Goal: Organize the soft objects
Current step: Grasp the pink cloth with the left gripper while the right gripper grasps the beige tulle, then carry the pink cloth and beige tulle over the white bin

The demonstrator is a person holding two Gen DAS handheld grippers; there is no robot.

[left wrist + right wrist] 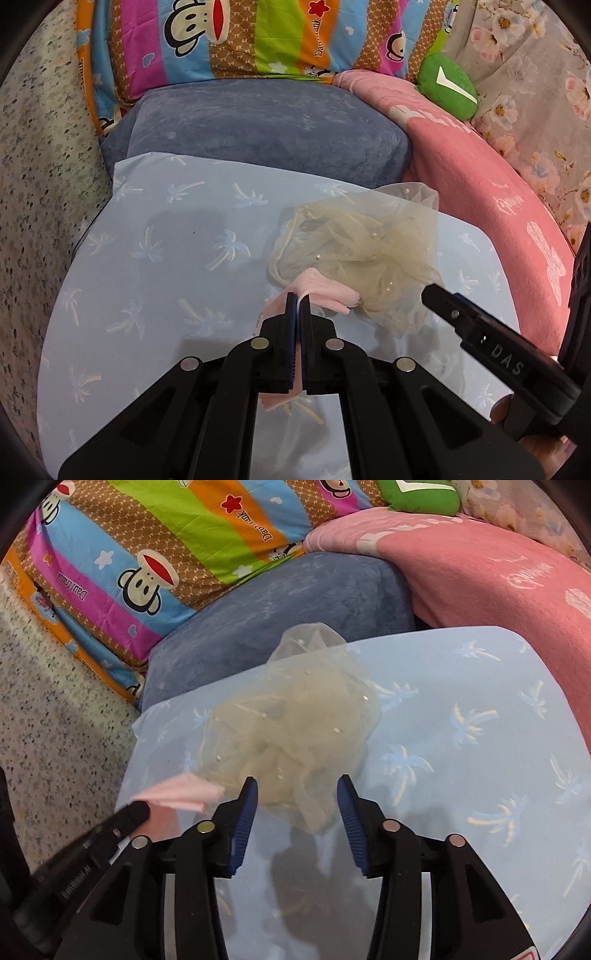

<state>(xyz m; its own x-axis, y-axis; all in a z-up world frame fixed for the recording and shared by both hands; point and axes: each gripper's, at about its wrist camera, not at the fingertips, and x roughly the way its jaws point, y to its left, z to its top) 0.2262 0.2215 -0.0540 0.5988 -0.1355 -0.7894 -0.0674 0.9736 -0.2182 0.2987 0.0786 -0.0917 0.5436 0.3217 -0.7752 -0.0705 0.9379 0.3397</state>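
Left gripper (298, 301) clamped tight on a pink cloth (325, 291), blue pads pinching the fabric, with a strip of it showing between and below the fingers. Right gripper (297, 784) parted, jaws standing apart with nothing pressed between the pads (248, 812); only a trailing fold of a cream tulle bundle (291, 734) lying in the gap beyond the tips. Tulle heaped on a pale blue palm-print cushion (461, 709), dotted with small pearl beads, just beside the pink cloth and touching it. Behind the cushion, a grey-blue velvet pillow (266, 125). Further back, a striped cartoon-monkey quilt (229, 33). To the right, a pink blanket (480, 177) and a green plush toy (447, 86). Floral sheet (40, 192) beneath and around.
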